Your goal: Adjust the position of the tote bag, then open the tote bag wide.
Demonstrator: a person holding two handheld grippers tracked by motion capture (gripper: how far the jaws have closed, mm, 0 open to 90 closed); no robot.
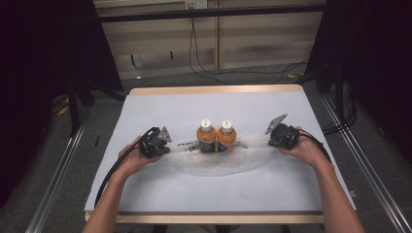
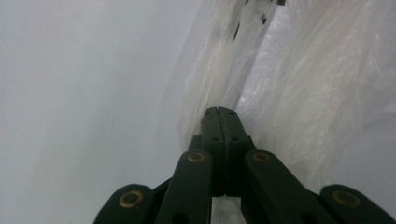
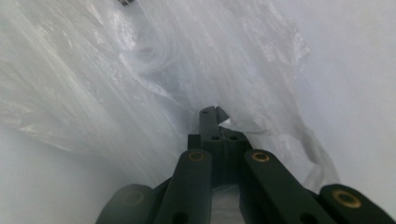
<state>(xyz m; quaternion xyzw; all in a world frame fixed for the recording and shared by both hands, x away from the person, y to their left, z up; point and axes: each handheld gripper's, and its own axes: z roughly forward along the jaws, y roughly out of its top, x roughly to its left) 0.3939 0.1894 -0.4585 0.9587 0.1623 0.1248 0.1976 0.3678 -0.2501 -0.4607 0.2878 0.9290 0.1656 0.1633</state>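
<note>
You are pinching the bag (image 1: 218, 162) with both grippers, left (image 2: 219, 114) and right (image 3: 212, 114), jaws clamped on opposite edges, probably spreading it around the two bottles (image 1: 216, 137).

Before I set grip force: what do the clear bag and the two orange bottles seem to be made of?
The clear crinkled bag looks like thin glossy plastic film: translucent, creased, bunching where both tongs pinch it. The two orange bottles with white caps look like smooth plastic, possibly clear with orange contents; too small to be sure.

Bare forearms; 2 black tongs (image 2: 221, 112) with brass rivets, black cables, grey triangular plates.
</note>
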